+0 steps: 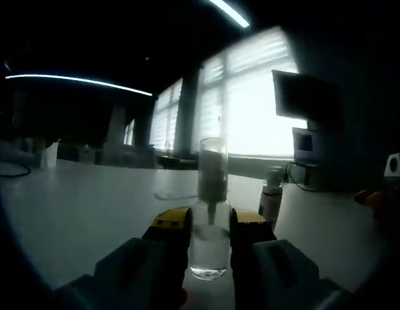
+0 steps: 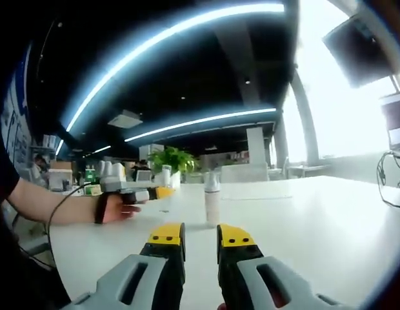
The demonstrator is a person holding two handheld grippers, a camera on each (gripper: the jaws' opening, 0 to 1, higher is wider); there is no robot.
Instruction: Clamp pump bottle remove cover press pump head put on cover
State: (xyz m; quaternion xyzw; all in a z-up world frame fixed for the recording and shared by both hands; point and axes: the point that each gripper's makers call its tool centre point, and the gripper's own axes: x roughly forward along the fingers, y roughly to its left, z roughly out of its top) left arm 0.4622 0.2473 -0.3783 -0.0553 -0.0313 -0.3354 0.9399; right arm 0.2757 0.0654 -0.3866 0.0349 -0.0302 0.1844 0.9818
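We judge that only the first step is under way: our left claw point(image 1: 210, 229) stands around the lower part of the pump bottle point(image 1: 210, 223), which is upright on the white bench point(image 1: 84, 206), and the clear cover point(image 1: 213, 168) is not yet removed, so pressing and covering remain. Our right claw point(image 2: 200, 236) is narrow and empty, level above the bench, pointing at the bottle from well apart
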